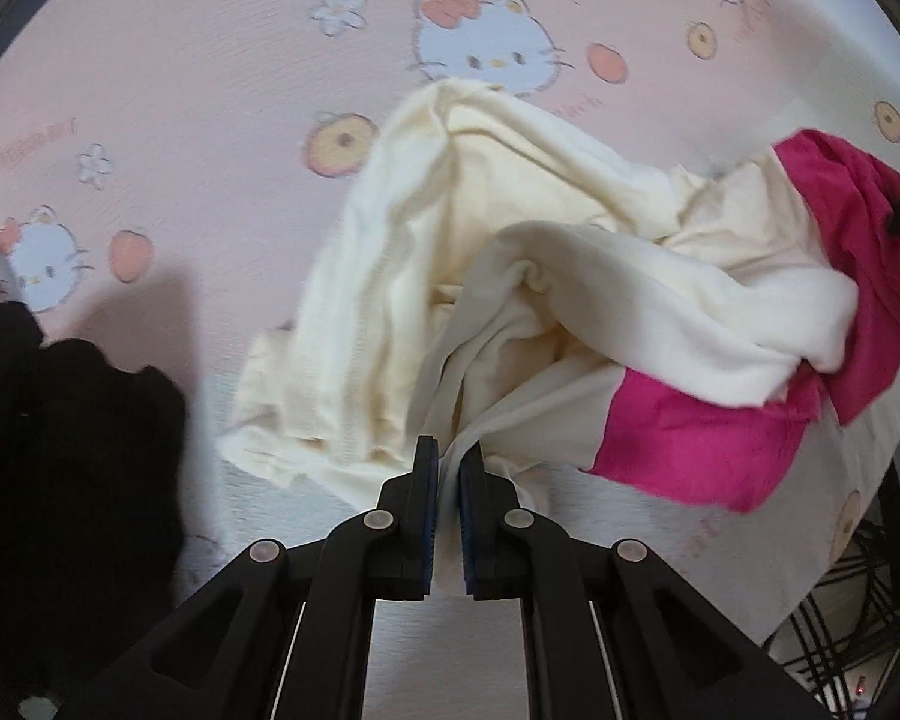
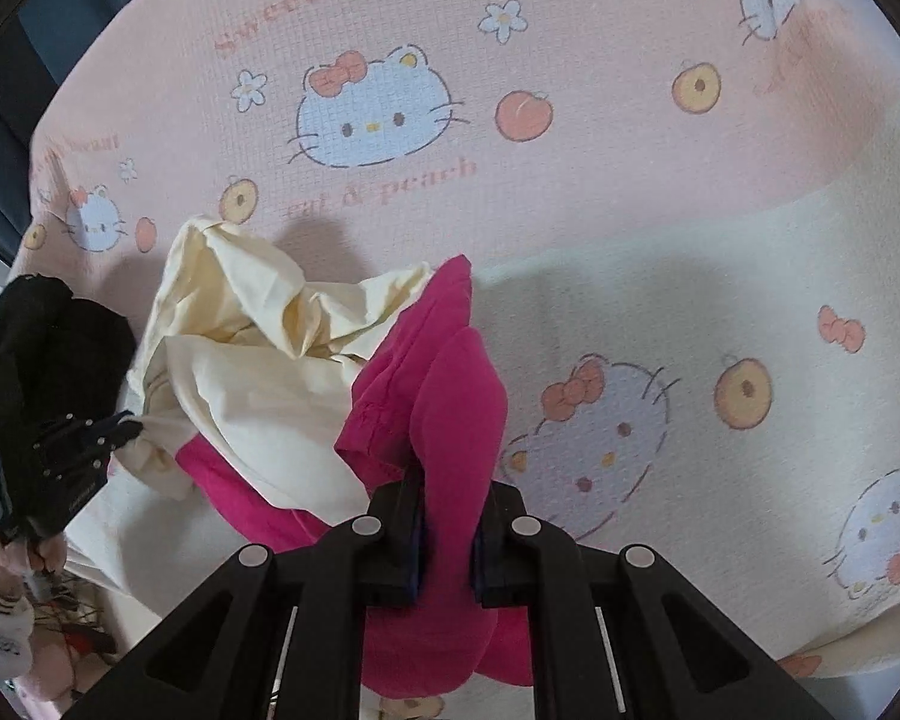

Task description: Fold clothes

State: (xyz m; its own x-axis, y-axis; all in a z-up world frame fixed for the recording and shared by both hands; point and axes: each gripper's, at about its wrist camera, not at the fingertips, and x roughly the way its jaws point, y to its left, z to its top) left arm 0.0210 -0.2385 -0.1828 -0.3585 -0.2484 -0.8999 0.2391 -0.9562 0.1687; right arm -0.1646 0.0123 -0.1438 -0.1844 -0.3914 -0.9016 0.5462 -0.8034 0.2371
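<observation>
The cream-and-magenta garment [image 1: 510, 276] lies bunched on the printed pink sheet [image 1: 180, 90], strung between the two tools rather than spread flat. The left gripper [image 1: 448, 468] has its jaws pinched tight on a cream edge at the near side of the heap; the right gripper [image 2: 447, 516] is clamped on a thick roll of the magenta part [image 2: 450, 396], which runs straight down between its pads and hangs on below them.

The relation that matters is the line between the two holds. In the right wrist view the left gripper [image 2: 99, 438] sits off to the left, with cream cloth trailing from its tip, so the garment's long axis runs roughly left to right between the hands — cream end left, magenta end right. The cloth between them is slack and rumpled, with folds piled on one another, and which edge or corner each tool has cannot be told.

Judged from this, the garment is neither laid out nor folded; the scene would fit either drawing it open to flatten it or gathering it midway through a fold.

A dark garment [image 1: 60, 420] lies in a heap at the left, just beside the left gripper. No basket or bin shows — a black wire frame [image 1: 840, 618] past the sheet's right edge is too cut off to name
</observation>
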